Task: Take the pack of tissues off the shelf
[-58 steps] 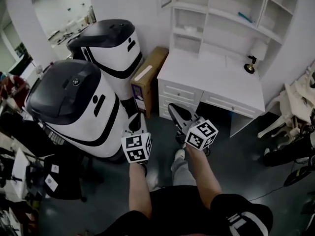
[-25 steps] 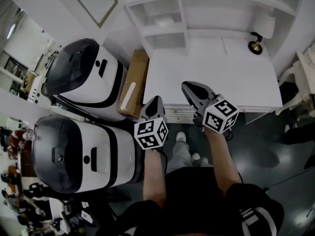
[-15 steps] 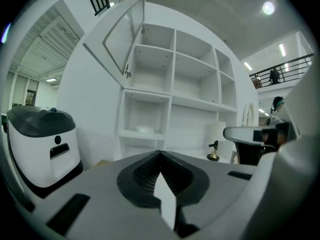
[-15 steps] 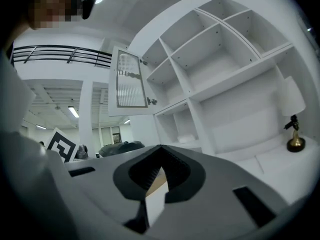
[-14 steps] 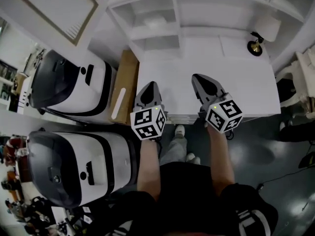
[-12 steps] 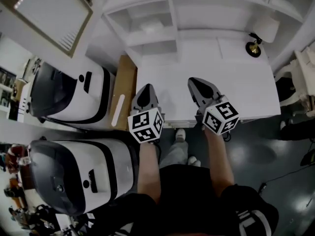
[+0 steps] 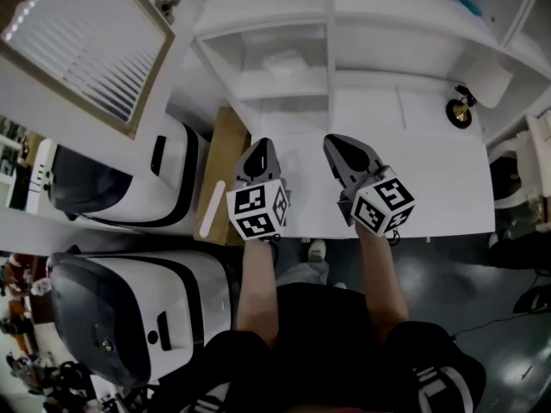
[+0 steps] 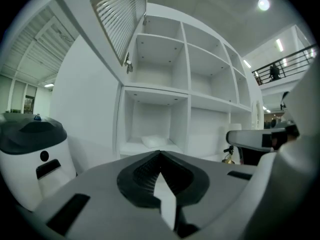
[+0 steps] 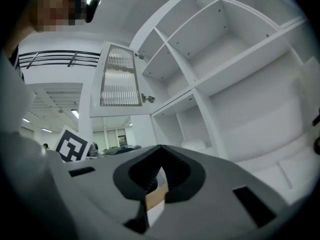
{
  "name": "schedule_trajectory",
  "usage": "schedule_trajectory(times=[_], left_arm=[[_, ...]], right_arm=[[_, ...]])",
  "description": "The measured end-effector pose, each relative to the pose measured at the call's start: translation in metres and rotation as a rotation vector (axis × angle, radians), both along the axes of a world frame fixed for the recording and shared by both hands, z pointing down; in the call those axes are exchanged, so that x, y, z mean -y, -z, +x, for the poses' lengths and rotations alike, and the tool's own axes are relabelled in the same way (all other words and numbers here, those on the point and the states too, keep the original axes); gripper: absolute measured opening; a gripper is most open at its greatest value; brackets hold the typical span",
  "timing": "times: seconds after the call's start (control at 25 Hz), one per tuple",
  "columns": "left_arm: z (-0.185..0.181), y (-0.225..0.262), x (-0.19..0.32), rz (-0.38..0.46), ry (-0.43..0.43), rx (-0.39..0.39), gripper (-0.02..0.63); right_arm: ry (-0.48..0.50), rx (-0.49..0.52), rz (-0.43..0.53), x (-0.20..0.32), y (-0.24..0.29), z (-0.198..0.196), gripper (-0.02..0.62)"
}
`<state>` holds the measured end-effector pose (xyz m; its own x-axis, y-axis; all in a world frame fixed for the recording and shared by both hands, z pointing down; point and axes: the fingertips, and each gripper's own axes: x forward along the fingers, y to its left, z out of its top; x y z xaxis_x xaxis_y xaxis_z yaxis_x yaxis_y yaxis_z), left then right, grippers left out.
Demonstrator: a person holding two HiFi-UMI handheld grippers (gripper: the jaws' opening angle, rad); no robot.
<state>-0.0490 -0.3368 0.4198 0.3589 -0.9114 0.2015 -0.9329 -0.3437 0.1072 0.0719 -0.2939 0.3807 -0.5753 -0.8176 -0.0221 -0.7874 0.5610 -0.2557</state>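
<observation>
The pack of tissues is a soft white packet lying in the lower left compartment of the white shelf unit above the desk. It also shows small in the left gripper view, as the tissue pack, and in the right gripper view. My left gripper hovers over the desk's left part, shut and holding nothing, well short of the compartment. My right gripper is level with it to the right, also shut and holding nothing. Both point toward the shelves.
The white desk carries a small lamp at the back right. An open louvred cabinet door hangs at the upper left. A cardboard box and two white-and-black machines stand left of the desk.
The person has stepped up to the desk. Both grippers have moved forward over the desktop toward the shelves, still shut.
</observation>
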Motion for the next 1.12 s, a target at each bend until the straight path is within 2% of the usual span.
schedule_trajectory(times=[0.12,0.2,0.48,0.72,0.8,0.84,1.12], left_arm=[[-0.01,-0.004,0.025,-0.025,0.015,-0.071,0.006],[-0.011,-0.002,0.038,-0.017,0.021,-0.086,0.006],[-0.007,0.004,0.092,0.011,0.013,-0.083,0.008],[0.009,0.004,0.115,0.028,-0.021,-0.051,0.012],[0.015,0.007,0.121,0.037,-0.049,-0.042,0.088],[0.017,0.009,0.125,0.042,-0.059,-0.037,0.103],[0.018,0.009,0.154,0.041,-0.068,0.0,0.126]], right_arm=[[0.027,-0.019,0.024,0.013,0.006,-0.001,0.008],[0.024,-0.032,0.036,0.021,0.012,0.007,0.008],[-0.025,-0.004,0.071,0.047,0.03,0.022,0.008],[0.025,-0.051,0.107,0.061,0.033,-0.003,0.008],[0.043,-0.019,0.124,0.064,0.034,-0.008,0.008],[0.05,-0.01,0.129,0.066,0.034,-0.01,0.008],[0.066,-0.028,0.123,0.078,0.029,-0.017,0.008]])
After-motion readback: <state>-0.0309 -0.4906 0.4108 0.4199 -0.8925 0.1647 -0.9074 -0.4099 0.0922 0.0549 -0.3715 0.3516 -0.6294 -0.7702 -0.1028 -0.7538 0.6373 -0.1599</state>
